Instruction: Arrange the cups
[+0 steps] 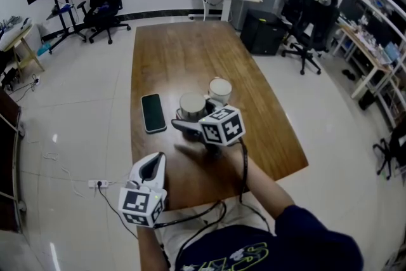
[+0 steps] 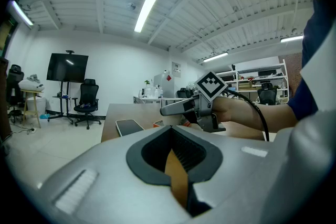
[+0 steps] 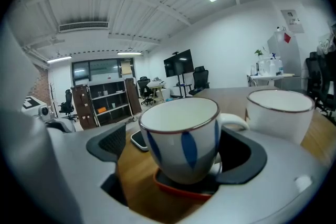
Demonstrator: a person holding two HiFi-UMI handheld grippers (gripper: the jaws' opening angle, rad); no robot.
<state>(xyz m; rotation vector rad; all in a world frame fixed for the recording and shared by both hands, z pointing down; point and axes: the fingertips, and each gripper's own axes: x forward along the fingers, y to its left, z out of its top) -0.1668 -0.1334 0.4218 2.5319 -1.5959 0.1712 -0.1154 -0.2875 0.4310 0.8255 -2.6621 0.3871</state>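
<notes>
No legible text, labels or numbers

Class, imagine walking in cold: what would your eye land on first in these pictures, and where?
The blue-leaf cup on its red saucer, standing between the open jaws of the right hand-held gripper. Next, a second white cup just beside it, and a black phone left of both on the wooden table.
</notes>
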